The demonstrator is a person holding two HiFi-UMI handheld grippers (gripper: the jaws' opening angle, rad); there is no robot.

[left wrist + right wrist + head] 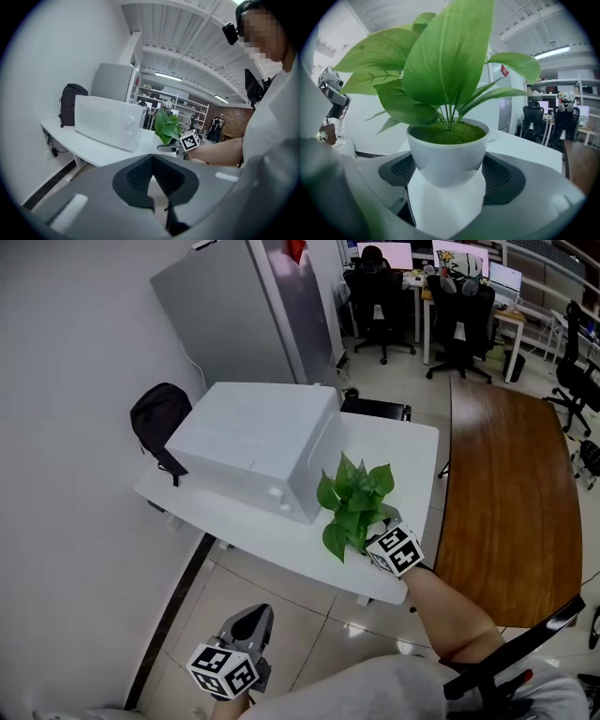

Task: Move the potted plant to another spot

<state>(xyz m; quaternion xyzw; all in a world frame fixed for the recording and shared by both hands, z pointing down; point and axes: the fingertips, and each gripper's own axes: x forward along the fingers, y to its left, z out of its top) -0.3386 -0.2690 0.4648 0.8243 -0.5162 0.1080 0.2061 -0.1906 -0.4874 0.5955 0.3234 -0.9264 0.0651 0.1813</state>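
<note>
**A:** R gripper (370,535), status?

**B:** Jaws spread wide, clamped on the white round pot of the green leafy plant (447,154). Dark ribbed pads (398,171) press on both sides of the pot's lower wall. The leaves rise above the jaws & fill most of the right gripper view.

**A:** Pot on the surface or off it?

**B:** Can't tell. The white flat surface (281,532) shows right under the jaws. In the head view the pot is by the surface's near edge.

**A:** L gripper (152,157)?

**B:** Jaws closed, tips touching, nothing btwn them. It sits low, short of the surface, over the glossy tiled floor (291,615). The plant & R gripper are well beyond its jaw tips, a bit to the right.

**A:** Anything else around the R jaws?

**B:** A white boxy microwave w/ two knobs (253,451) is on the same surface, ahead & left of the jaws, near the leaves. A black backpack (161,413) is past it at the surface's far end. A brown wooden table (506,484) is off to the right of the jaws.
</note>
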